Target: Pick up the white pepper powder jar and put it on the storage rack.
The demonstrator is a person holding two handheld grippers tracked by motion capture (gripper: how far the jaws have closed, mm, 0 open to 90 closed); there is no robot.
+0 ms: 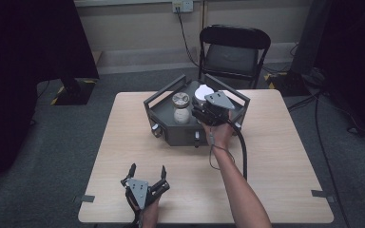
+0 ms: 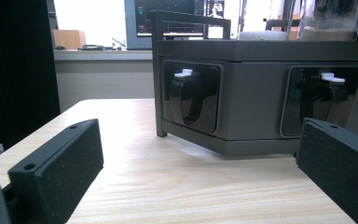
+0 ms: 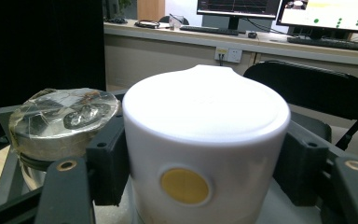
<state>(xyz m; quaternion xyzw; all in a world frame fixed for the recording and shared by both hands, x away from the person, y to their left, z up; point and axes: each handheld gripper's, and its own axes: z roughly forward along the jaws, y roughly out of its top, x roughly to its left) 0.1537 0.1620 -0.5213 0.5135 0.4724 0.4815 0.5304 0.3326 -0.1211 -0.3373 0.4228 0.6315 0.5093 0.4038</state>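
A dark grey box-like tray (image 1: 171,135) with handle rails stands at the middle of the table. In it are a glass jar with a foil-like lid (image 1: 181,108) and a white round canister (image 1: 203,91). My right gripper (image 1: 202,105) reaches over the tray and is shut on the canister. In the right gripper view its pads (image 3: 108,158) press both sides of the white canister (image 3: 205,116), which bears a yellow dot; the jar (image 3: 63,121) stands just to its left. My left gripper (image 1: 147,169) rests open near the table's front edge, with nothing between its jaws.
The tray's front wall (image 2: 256,112) carries rocker switches with white tips (image 2: 185,73) and a knob (image 1: 156,129). A black folding chair (image 1: 233,50) stands behind the table. A cable (image 1: 243,152) trails from the right gripper across the tabletop (image 1: 275,156).
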